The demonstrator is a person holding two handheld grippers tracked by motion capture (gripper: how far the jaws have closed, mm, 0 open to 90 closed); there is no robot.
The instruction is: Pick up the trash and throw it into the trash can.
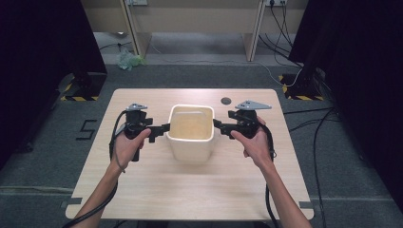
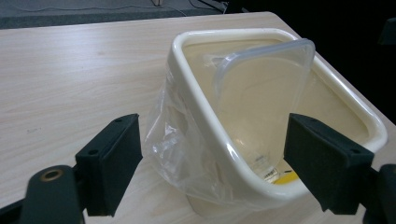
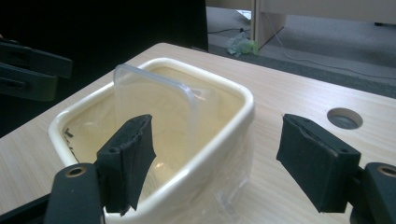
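1. High view sets the cream rectangular plastic bin (image 1: 191, 133) upright near the middle of the light wooden table (image 1: 142, 190), with the left gripper (image 1: 159, 132) at its left wall and the right gripper (image 1: 219, 125) at its right wall, each held in one of the person's hands.
2. Left gripper view adds what the high view does not make clear: a clear rounded plastic lid (image 2: 261, 88) leans tilted inside the bin (image 2: 205, 116), and a crinkled clear plastic bag (image 2: 177, 149) hangs over the bin's outer wall. This gripper's jaws stand released, wide apart, one on either side of the near rim, grasping nothing.
3. Right gripper view shows the same lid (image 3: 149, 102) from the other side, and clear plastic against the bin's (image 3: 233, 130) outer wall. Its jaws are likewise spread, one in front of the bin's inside and one outside the wall, not pressing it.
4. A round hole (image 1: 226, 100) sits in the table behind the bin, near the far edge.
5. Bare tabletop lies in front of the bin and outside each hand, up to the table's edges.
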